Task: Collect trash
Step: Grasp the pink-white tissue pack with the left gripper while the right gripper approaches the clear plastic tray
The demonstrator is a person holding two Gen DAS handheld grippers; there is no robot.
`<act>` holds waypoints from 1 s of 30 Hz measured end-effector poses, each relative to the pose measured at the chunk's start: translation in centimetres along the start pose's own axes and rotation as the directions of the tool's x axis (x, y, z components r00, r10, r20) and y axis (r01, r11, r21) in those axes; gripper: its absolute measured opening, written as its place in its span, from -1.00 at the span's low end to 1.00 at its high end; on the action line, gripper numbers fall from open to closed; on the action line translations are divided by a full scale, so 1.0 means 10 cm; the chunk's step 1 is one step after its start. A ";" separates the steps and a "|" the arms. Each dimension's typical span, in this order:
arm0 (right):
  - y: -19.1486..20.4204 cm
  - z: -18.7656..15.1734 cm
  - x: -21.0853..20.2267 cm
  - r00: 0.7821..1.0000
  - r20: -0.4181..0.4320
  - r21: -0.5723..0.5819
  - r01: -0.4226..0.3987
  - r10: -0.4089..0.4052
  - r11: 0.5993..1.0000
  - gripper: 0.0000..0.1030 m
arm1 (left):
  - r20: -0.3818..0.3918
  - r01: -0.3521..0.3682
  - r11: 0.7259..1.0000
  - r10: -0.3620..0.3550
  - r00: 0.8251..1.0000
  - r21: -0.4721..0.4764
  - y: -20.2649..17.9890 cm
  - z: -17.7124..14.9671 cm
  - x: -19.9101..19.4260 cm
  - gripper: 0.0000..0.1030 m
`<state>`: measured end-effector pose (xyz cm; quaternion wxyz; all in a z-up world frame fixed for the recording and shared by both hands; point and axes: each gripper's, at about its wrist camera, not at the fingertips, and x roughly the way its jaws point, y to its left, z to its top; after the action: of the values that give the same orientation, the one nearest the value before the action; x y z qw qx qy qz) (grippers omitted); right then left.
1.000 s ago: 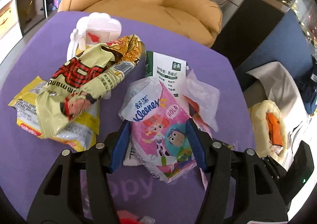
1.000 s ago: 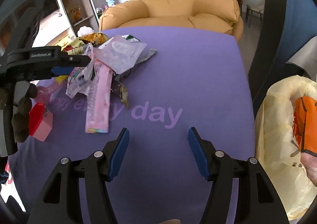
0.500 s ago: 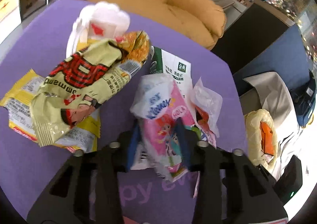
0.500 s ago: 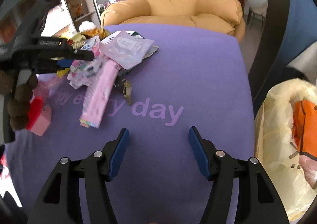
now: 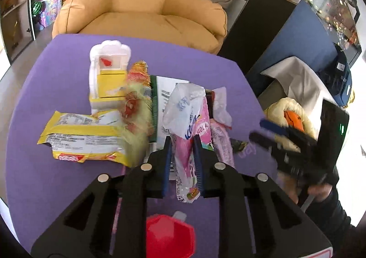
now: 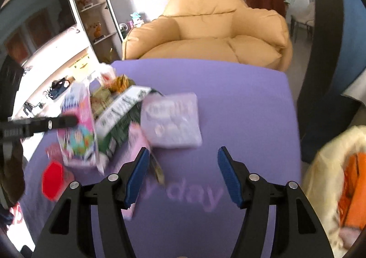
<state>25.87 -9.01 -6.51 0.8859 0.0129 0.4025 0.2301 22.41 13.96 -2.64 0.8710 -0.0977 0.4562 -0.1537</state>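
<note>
Tongs of the left hand [image 5: 181, 155] had just been closing and were seen clamped on a pink tissue pack [image 5: 192, 130], its lower end hanging between the blue pads. Pack was held at the near edge of the wrapper heap, over the purple table [image 5: 68, 189]. A yellow wrapper [image 5: 87, 136] lay to the left. Right tongs [image 6: 183, 175] stood apart, nothing between them. A trash bag [image 6: 329, 166] was noted at far right.
</note>
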 end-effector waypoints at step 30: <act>-0.28 0.12 0.54 0.987 -0.118 -0.108 0.098 -0.111 0.989 0.14 | -0.099 0.040 0.988 -0.025 0.995 0.148 -0.06 0.32 0.65 -0.65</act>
<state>30.98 -9.09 -10.09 0.8698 -0.0679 0.4443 0.2038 28.50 11.21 -5.65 0.8502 -0.0318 0.4834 -0.2064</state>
